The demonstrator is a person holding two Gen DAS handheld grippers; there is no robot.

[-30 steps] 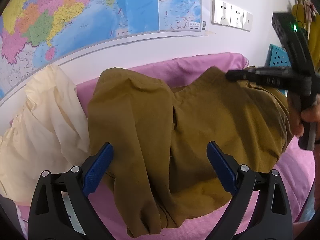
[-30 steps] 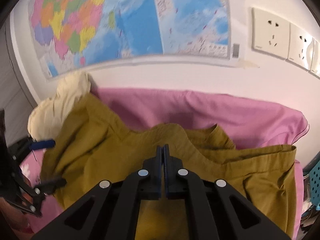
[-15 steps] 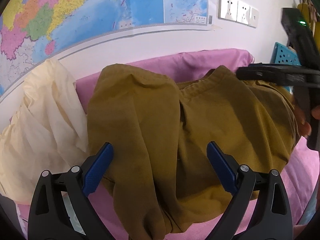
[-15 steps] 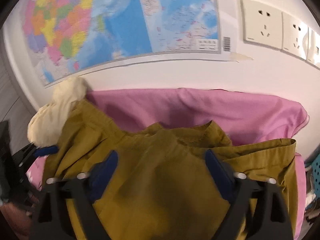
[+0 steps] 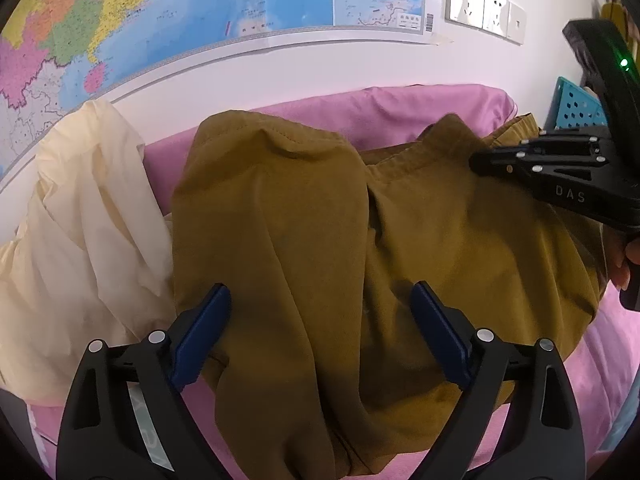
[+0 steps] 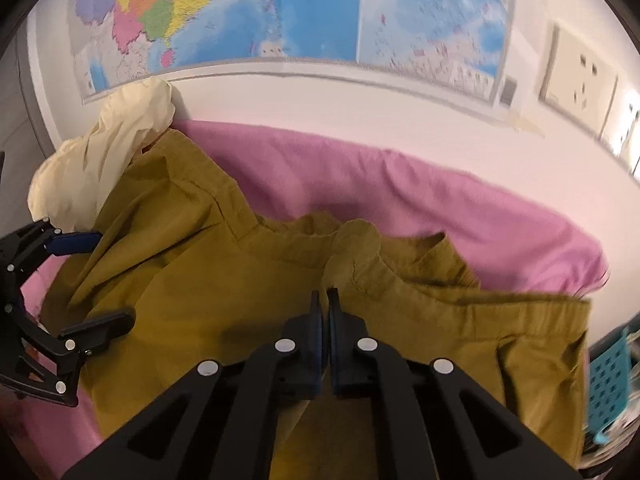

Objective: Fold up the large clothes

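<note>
Bright, even room light — soft shadows only in the folds of the mustard garment [image 5: 280, 220]. Fisheye bends the wall map [image 6: 320, 12] and blackens corners; the right view is smeared — motion blur.

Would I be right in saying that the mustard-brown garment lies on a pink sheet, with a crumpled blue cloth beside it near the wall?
Not quite: the crumpled cloth is cream, not blue, as the left wrist view shows. The rest holds: the mustard-brown garment lies on the pink sheet, with that cloth beside it near the wall.
</note>
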